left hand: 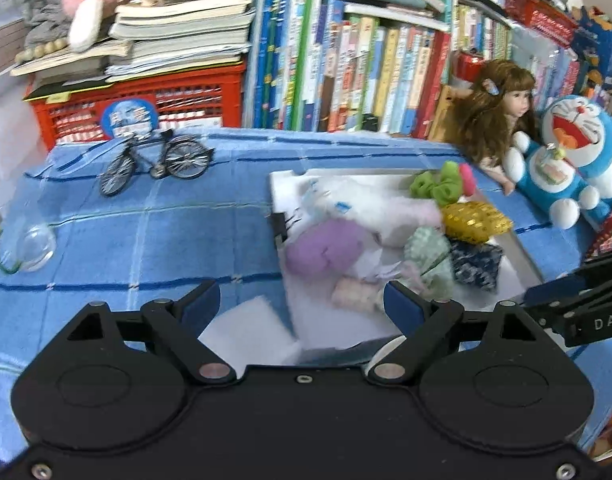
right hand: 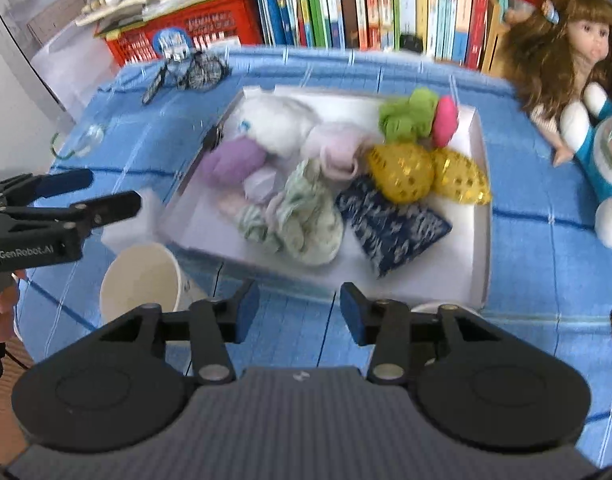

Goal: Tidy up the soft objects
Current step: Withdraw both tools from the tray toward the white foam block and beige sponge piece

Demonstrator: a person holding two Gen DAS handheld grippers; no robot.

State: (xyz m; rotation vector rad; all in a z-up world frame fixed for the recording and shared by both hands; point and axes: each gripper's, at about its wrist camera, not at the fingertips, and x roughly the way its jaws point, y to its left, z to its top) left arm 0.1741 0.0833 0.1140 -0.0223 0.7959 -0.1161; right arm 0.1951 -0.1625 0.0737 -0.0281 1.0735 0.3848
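Hovering over the near edge of a blue checked cloth (right hand: 537, 240), left gripper (left hand: 302, 304) with jaws spread wide, nothing between them. Hanging just short of the tray's near rim, right gripper (right hand: 300, 310), jaws parted and empty.

Lying heaped in a shallow white tray (right hand: 479, 216) at the cloth's middle: white plush (right hand: 274, 120) at the far left corner, purple plush (right hand: 234, 160) against the left rim, green and pink scrunchies (right hand: 417, 116) at the far right corner, gold sequinned pouches (right hand: 425, 174) by the right rim, navy patterned pouch (right hand: 389, 224) and pale green fabric (right hand: 306, 216) toward the near edge.

Standing just off the tray's near left corner, a paper cup (right hand: 140, 280). Resting near the cloth's far left corner, a toy bicycle (left hand: 156, 160); sitting along the right edge, a doll (right hand: 565, 44) and blue plush cat (left hand: 573, 160), touching.
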